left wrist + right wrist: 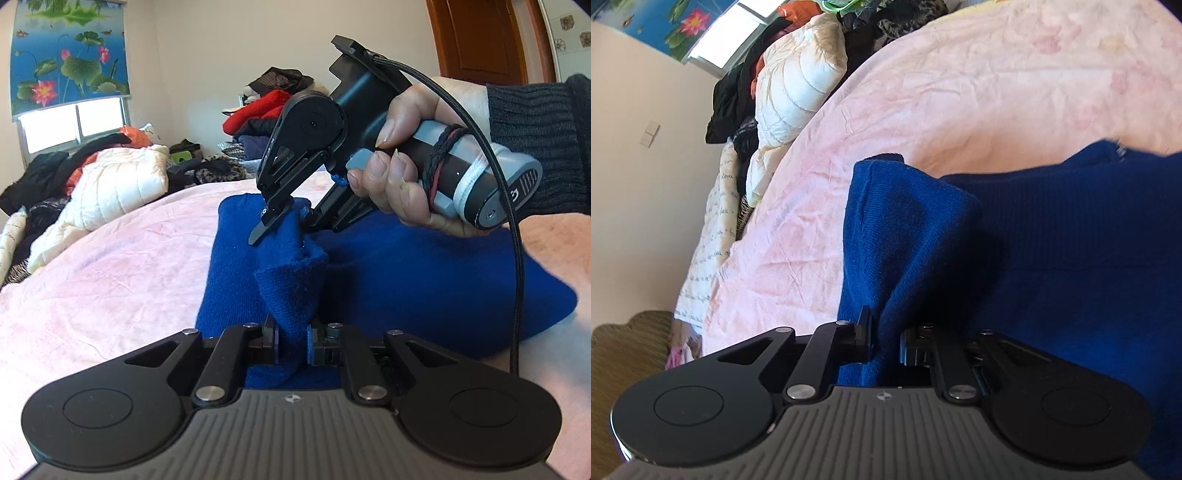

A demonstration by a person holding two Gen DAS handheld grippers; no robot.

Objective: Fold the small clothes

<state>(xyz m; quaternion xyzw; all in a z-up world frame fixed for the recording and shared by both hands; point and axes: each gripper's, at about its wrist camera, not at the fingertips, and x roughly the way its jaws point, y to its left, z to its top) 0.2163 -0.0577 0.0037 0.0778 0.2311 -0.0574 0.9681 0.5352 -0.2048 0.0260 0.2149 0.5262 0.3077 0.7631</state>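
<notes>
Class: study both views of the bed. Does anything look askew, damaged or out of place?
Only the blue garment: a fold is pulled up into a twisted ridge between the left gripper and right gripper, not flat on the pink sheet. No damage shows.

No word can be read. A cream quilt at the bed's edge carries lines of dark cursive script, too small and blurred to read. The end cap of the right hand-held gripper's handle bears a small mark, also unreadable.

blue garment: fine knit cloth, matt
bedsheet: pink cloth, wrinkled
left gripper: matt black plastic, shiny metal rivets
</notes>
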